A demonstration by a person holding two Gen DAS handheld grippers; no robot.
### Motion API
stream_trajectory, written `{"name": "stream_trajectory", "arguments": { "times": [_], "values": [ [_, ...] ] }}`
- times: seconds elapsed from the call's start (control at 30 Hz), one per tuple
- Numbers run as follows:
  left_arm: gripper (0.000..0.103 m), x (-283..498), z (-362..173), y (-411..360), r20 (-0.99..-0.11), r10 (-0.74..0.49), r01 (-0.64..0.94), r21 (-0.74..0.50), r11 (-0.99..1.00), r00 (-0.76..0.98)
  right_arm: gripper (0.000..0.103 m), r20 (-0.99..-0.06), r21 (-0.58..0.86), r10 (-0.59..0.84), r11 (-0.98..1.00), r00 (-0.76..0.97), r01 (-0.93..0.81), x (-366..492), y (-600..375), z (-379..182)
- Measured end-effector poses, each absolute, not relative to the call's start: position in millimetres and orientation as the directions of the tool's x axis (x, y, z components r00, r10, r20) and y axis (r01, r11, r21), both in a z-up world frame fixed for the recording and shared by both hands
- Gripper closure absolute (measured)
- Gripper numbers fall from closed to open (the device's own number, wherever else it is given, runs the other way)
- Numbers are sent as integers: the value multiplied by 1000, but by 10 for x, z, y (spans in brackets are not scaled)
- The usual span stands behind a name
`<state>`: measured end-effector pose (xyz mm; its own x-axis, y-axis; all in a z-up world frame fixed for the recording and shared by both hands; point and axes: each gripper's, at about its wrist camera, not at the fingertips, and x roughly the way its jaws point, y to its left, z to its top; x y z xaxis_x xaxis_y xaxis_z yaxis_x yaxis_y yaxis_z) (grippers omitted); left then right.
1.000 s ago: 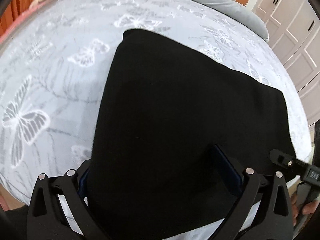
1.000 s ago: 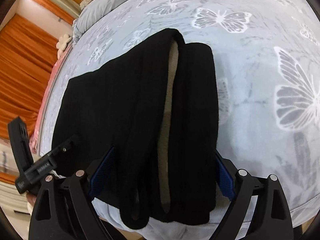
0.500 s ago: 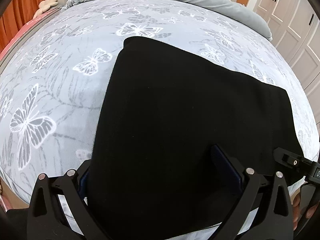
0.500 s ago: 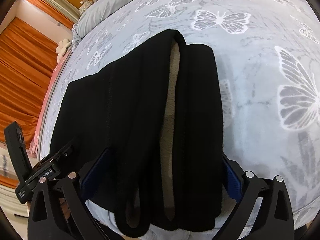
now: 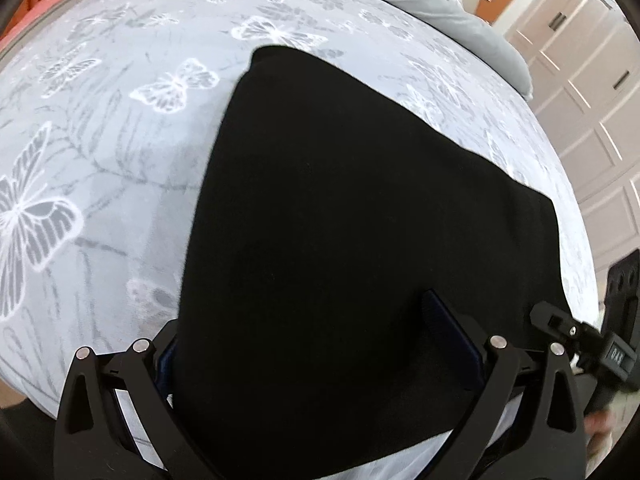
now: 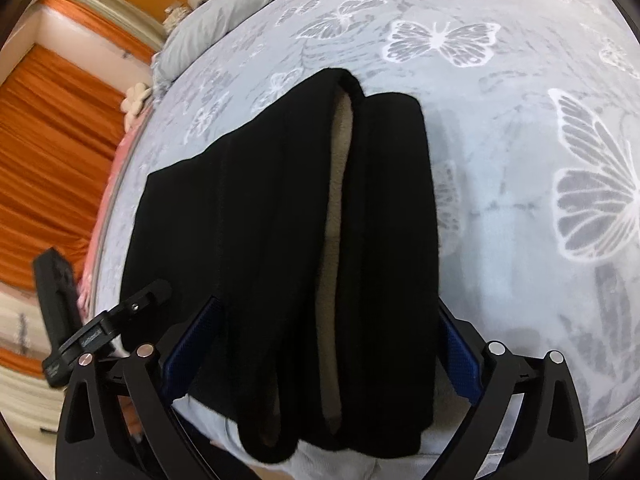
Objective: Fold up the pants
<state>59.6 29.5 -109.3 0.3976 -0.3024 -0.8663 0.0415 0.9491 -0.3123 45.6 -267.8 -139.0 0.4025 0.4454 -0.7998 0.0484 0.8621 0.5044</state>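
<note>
Left wrist view: the left gripper (image 5: 316,352) has its jaws spread wide. The black pants (image 5: 360,220) lie between the two fingers and cover most of the left one. I cannot tell if the blue pads press on the cloth or just sit beside it. The pants are folded into a wide, flat shape on the bed (image 5: 100,152), which has a grey cover with white butterflies. The pants reach from 6 o'clock up to 12 o'clock. At 4 o'clock, part of the right gripper (image 5: 592,344) pokes in, just past the edge of the pants. A grey blanket (image 5: 440,4) lies at 1 o'clock. White cupboard doors (image 5: 592,92) stand at 2 o'clock.

Right wrist view: the right gripper (image 6: 328,344) is wide, and its jaws are closing a little. The thick end of the pants (image 6: 280,240) sits between the fingers, with a pale fuzzy lining (image 6: 332,240) showing down the middle. The near end hangs over the bed edge at 6 o'clock. The left gripper (image 6: 120,320) shows at 8 o'clock, beside the pants. Orange curtains (image 6: 52,140) hang at 9 o'clock.
</note>
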Motion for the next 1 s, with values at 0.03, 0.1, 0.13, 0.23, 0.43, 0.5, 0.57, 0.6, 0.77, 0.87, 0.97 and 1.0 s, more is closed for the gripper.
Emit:
{"name": "stream_trajectory", "arguments": {
  "times": [0.03, 0.1, 0.13, 0.23, 0.43, 0.5, 0.57, 0.6, 0.77, 0.87, 0.97, 1.0],
  "values": [
    [9, 590, -1090, 311, -863, -315, 55, -320, 946, 396, 23, -805, 483, 430, 875, 409, 30, 440, -2655, -1385],
    [30, 568, -1049, 353, -855, -330, 67, -332, 941, 399, 53, -777, 511, 466, 860, 423, -9, 387, -2633, -1319],
    [39, 553, -1013, 399, -849, -340, 69, -342, 937, 404, 60, -766, 521, 478, 854, 430, -22, 366, -2640, -1262],
    [65, 484, -836, 613, -797, -454, 101, -453, 886, 398, 63, -718, 557, 519, 828, 464, -64, 256, -2670, -1049],
    [52, 300, -958, 696, -819, -462, 119, -450, 885, 340, 46, -772, 534, 496, 845, 397, -18, 166, -2708, -1237],
    [26, 281, -1062, 711, -834, -435, 86, -433, 897, 338, 36, -773, 556, 507, 831, 383, 24, 196, -2744, -1356],
    [11, 277, -1116, 757, -827, -446, 46, -460, 887, 341, 24, -767, 578, 525, 815, 368, 44, 228, -2752, -1407],
    [7, 278, -1133, 765, -821, -457, 43, -472, 880, 341, 21, -756, 595, 540, 803, 369, 45, 242, -2744, -1423],
    [5, 279, -1158, 596, -838, -399, 46, -413, 910, 373, 14, -768, 547, 496, 837, 405, 11, 271, -2542, -1391],
    [33, 327, -1110, 548, -830, -401, 97, -396, 913, 387, 52, -765, 510, 471, 860, 439, -33, 255, -2445, -1330],
    [67, 253, -911, 557, -814, -389, 126, -373, 919, 432, 63, -724, 541, 497, 839, 479, -54, 159, -2427, -1139],
    [72, 225, -840, 547, -808, -388, 137, -367, 920, 443, 64, -716, 539, 496, 840, 492, -63, 126, -2406, -1085]
  ]
}}
